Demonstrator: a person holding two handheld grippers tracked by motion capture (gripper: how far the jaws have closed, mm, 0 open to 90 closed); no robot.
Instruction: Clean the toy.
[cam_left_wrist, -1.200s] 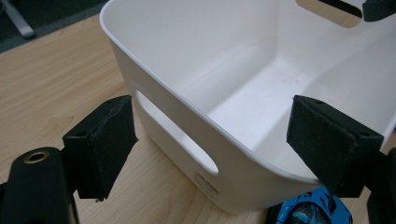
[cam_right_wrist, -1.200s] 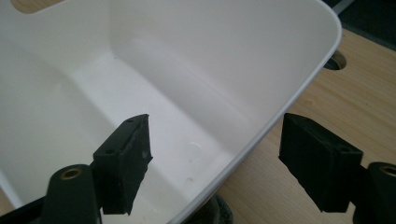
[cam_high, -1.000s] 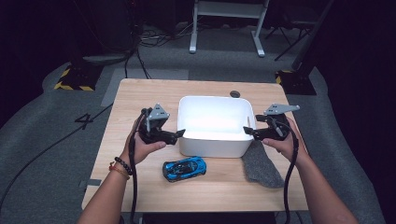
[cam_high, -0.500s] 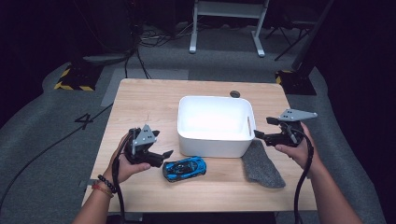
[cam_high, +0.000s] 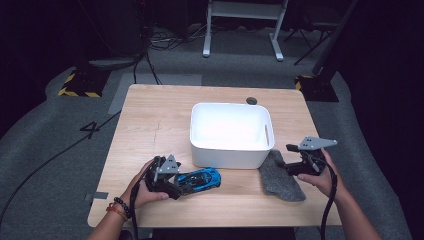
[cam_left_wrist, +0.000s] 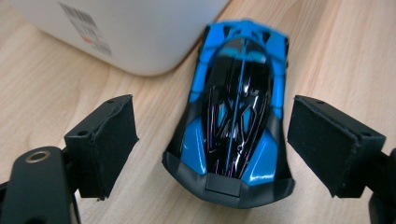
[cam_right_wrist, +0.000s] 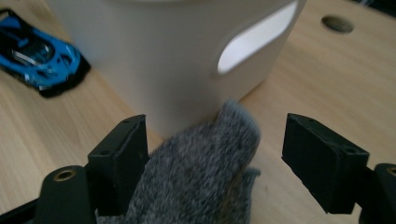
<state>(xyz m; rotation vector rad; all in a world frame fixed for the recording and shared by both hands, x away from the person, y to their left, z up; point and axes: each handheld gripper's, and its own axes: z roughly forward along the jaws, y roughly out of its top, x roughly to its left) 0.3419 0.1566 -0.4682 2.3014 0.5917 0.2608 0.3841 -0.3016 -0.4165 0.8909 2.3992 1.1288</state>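
I see a light wooden surface (cam_high: 150, 130) with a small round hole (cam_high: 251, 101) near its far edge, standing on grey carpet (cam_high: 65, 145). I note a black cable (cam_high: 55, 152) running across the carpet at left, past a painted figure four (cam_high: 91, 129), and yellow-and-black hazard-striped bases (cam_high: 77, 87) beyond the far corners. I see a white metal frame (cam_high: 242, 20) standing behind the surface against the dark background.
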